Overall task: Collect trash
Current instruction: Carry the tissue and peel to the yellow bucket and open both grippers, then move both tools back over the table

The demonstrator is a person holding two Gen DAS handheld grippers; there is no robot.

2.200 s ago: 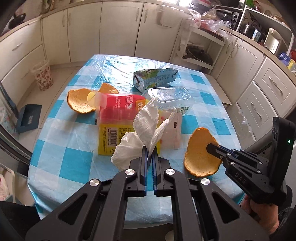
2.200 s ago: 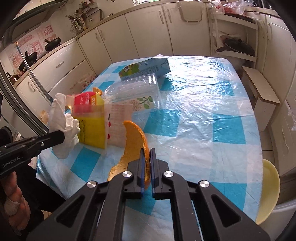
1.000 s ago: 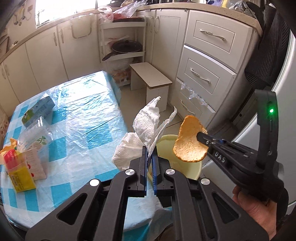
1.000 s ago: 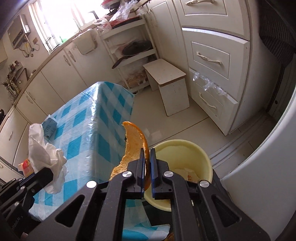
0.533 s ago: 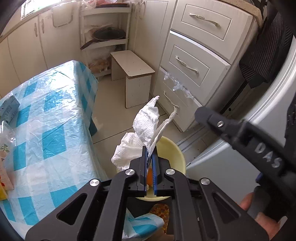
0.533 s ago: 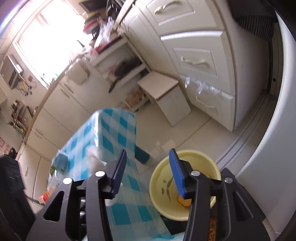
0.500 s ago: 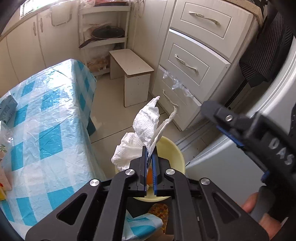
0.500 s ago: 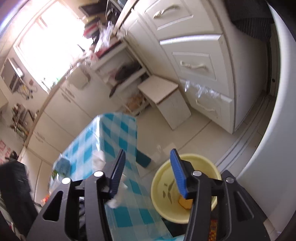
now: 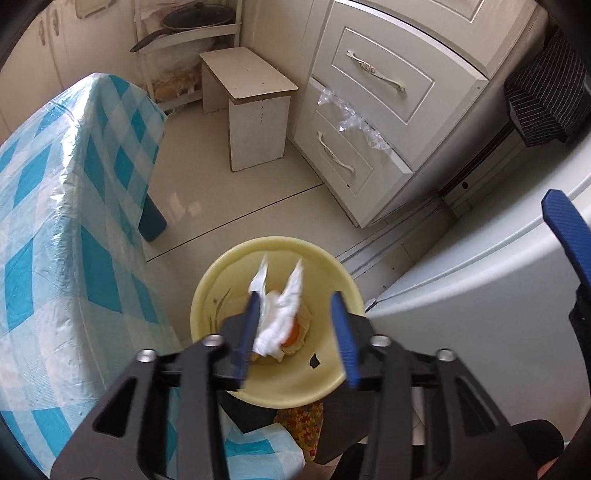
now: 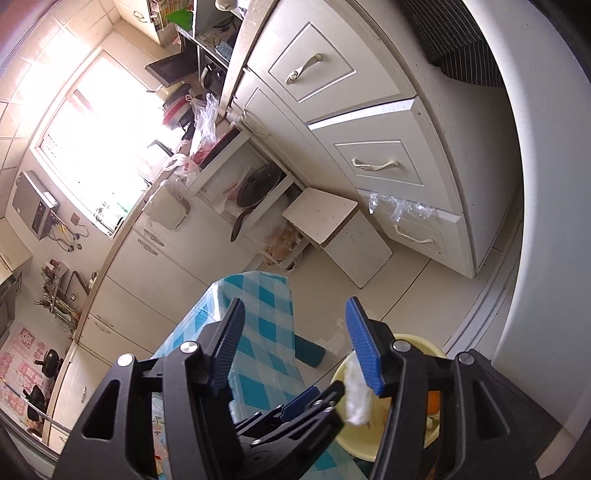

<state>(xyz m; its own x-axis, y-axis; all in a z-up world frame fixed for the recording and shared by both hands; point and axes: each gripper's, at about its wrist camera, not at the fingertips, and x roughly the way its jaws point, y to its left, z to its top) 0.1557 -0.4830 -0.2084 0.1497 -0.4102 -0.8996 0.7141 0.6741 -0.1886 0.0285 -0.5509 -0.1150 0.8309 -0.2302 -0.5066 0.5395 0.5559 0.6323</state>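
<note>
The left gripper (image 9: 295,332) hangs over a round pale-yellow plastic bin (image 9: 221,284) on the cream tiled floor, its blue-padded jaws spread wide apart and gripping nothing. Between those jaws, inside the bin, is a crumpled white paper napkin (image 9: 275,314) — whether it rests on the contents or touches the left pad cannot be told. Under the napkin shows a piece of orange peel (image 9: 293,334) with other pale scraps at the bin's bottom.

The right gripper (image 10: 295,347) is held higher and to the side, its jaws likewise wide apart and empty. In its view the same yellow bin (image 10: 354,439) sits low at the right, with the white napkin (image 10: 356,395) seen just past the tip of the left gripper (image 10: 314,400).

Just beside the bin, on the left, stands the bench (image 9: 55,206) covered in a blue-and-white checked cloth under clear plastic; its dark blue leg (image 9: 151,221) stands on the floor near the bin. Farther back are a small white wooden stool (image 9: 255,110) and a cream cabinet with drawers (image 9: 373,107) — a bit of crinkled clear plastic (image 9: 351,118) hangs from one drawer's edge. A dark pan (image 9: 195,18) lies on an open white shelf behind the stool.
</note>
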